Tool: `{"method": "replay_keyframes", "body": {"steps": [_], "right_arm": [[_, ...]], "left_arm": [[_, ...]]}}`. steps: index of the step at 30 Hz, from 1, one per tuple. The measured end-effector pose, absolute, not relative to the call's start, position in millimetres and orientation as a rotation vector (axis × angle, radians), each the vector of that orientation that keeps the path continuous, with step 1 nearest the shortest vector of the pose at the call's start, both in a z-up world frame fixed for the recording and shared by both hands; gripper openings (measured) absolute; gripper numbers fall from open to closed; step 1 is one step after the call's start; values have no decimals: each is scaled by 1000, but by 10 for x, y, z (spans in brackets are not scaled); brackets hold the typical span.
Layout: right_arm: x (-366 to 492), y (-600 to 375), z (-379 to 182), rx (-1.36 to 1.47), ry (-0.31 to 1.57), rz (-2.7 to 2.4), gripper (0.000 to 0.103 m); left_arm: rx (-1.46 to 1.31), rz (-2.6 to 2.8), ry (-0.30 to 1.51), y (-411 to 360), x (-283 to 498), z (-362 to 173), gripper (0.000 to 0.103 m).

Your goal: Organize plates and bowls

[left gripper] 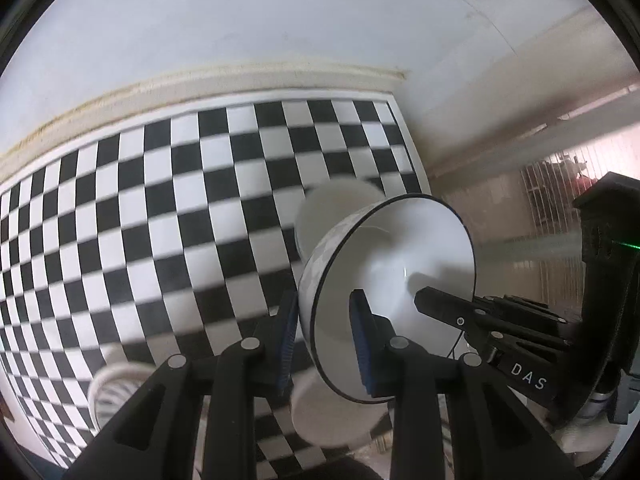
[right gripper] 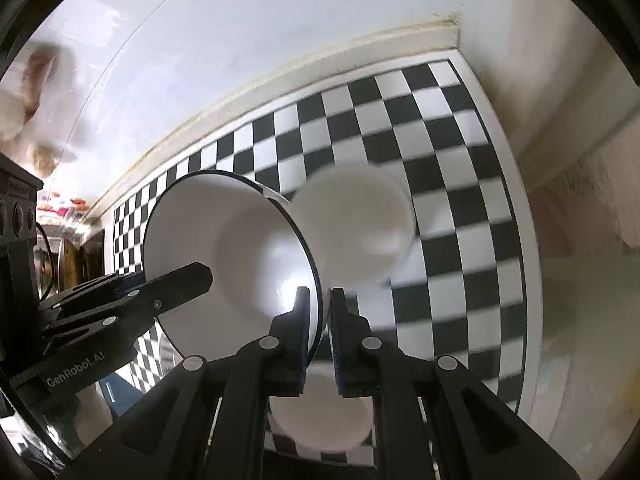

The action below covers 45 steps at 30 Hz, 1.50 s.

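— Where is the bowl [left gripper: 392, 264] held?
— Above the checkered mat [left gripper: 160, 208], rim pinched on opposite sides by the left gripper [left gripper: 326, 344] and right gripper [right gripper: 320, 320], both clamped shut.
— Handling?
— Rigid, glazed, slippery, breakable (rim grip is judged best).

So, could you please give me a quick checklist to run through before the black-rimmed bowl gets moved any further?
1. Left gripper shut on the bowl wall, one pad inside and one outside: ok.
2. Right gripper shut on the opposite side of the rim: ok.
3. Bowl clear of the checkered mat: ok, it hangs tilted above it.
4. Bowl empty: ok, the inside shows only white.
5. White bowl beyond clear of the held one: cannot tell, they overlap in both views and the picture is blurred.
6. White bowl below the grippers out of the way: cannot tell.
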State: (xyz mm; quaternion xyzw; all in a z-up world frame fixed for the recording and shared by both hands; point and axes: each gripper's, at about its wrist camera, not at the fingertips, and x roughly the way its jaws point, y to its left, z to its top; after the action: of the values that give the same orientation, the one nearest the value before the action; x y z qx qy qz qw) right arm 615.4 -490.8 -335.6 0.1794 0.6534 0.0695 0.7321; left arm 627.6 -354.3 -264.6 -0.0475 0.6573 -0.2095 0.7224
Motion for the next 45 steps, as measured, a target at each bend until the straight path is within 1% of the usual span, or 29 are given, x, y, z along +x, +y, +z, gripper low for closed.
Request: {"method": "replay_keyframes", "body": {"steps": [9, 17, 28, 45], "right_arm": [[5377, -4921, -3344, 394, 1451, 158, 11], [4953, -4928, -3793, 433, 1529, 156, 11], [4847, -4882, -4284, 438, 1624, 140, 11], [4999, -4654, -4174, 269, 1676, 113, 11]], "left_arm": [[-74, -474, 1499, -3493, 5641, -2755, 24], [-25, -452, 1568, -3596, 5404, -3127, 24], [31, -383, 1661, -3720, 5351, -3602, 24], [134, -338, 1680, -3979, 5281, -3727, 24]]}}
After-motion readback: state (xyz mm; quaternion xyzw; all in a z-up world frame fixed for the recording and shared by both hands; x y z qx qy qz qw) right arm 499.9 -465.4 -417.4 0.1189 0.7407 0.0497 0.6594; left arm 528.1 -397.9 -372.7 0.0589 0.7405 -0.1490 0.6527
